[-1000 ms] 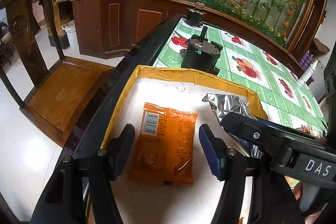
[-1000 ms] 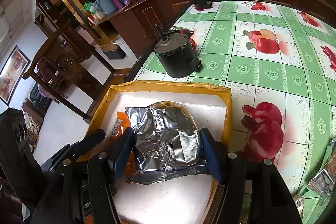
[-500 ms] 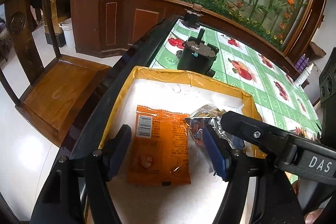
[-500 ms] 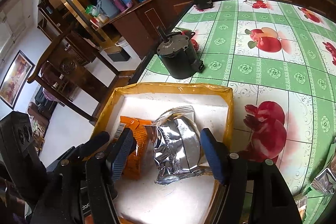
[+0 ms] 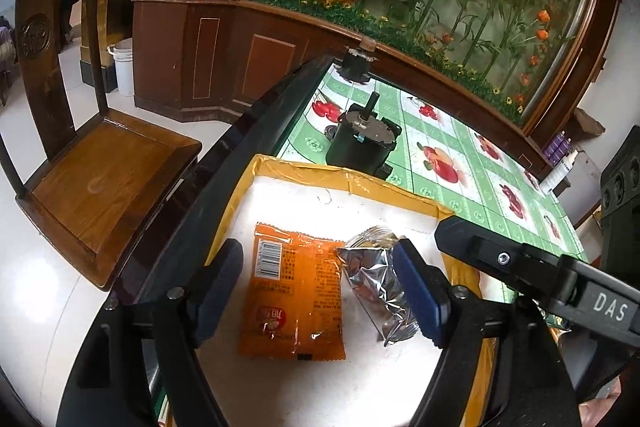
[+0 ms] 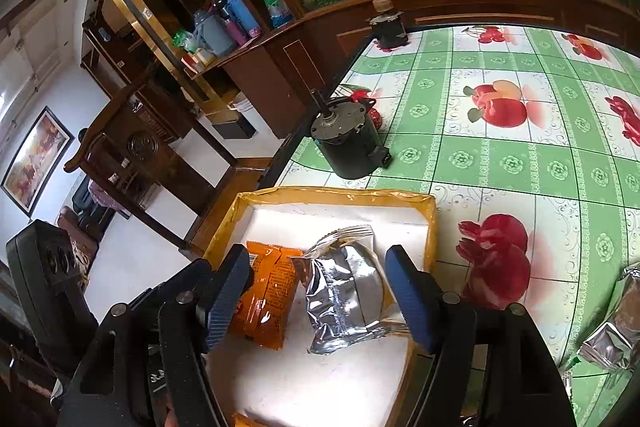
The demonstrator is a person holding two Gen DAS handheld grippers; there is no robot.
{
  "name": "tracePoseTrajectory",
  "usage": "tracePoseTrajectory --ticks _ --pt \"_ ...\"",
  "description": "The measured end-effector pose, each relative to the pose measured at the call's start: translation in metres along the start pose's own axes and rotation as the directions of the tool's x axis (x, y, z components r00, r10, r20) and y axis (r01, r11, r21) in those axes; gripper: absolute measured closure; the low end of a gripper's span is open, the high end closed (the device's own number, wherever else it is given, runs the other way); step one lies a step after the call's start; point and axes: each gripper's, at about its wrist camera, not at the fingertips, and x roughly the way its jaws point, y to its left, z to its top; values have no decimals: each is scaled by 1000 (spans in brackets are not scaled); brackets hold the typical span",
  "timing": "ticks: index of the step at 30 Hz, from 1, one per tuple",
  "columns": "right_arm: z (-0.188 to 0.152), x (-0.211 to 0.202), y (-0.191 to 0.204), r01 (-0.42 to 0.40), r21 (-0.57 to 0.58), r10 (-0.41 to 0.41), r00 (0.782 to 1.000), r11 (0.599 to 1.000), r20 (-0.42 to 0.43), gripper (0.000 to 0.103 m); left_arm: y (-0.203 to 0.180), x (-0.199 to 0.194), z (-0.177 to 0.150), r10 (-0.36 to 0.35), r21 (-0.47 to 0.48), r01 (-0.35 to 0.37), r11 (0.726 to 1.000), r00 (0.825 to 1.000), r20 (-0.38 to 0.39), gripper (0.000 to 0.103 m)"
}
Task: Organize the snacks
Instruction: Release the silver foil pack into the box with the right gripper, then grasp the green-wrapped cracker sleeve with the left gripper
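Note:
A white box with a yellow taped rim [image 5: 340, 175] sits at the table's corner. Two packets lie flat in it side by side: an orange snack packet [image 5: 294, 291] on the left and a crinkled silver packet [image 5: 374, 275] on the right. My left gripper [image 5: 318, 293] hovers over the orange packet with its jaws opening and the pads clear of it. My right gripper [image 6: 320, 295] hangs over the silver packet [image 6: 348, 291] and the orange packet's [image 6: 268, 291] edge. Its jaws are opening too, with the pads off the foil. One of its fingers [image 5: 500, 259] crosses the left wrist view.
A black motor [image 6: 348, 143] stands on the green fruit-print tablecloth [image 6: 520, 155] just behind the box rim [image 6: 332, 193]. A smaller black part [image 6: 388, 29] sits at the far edge. More silver packets [image 6: 616, 327] lie at the right. A wooden chair [image 5: 104, 163] stands left of the table.
My right gripper let go of the silver packet, which dropped into the box beside the orange one. Both grippers' jaws have spread wider, and the left view has tilted up a little.

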Motion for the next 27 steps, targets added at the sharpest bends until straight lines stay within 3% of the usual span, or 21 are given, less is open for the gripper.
tracePoseTrajectory --ticks 7,14,22,27 --pt "0 -17 -6 4 29 -4 1000 1000 18 28 0 -12 2 -49 -10 50 999 997 53 26" --pt "-13 -71 -20 -52 -4 52 998 999 45 28 -13 -17 0 -66 24 65 998 996 52 25" --pt "-55 -134 -96 -17 -35 18 1000 999 25 28 -54 -47 -15 -118 98 115 989 993 28 25" --pt "-78 -162 -156 -14 48 12 998 999 55 28 -108 -49 -47 -182 199 193 961 981 -75 24"
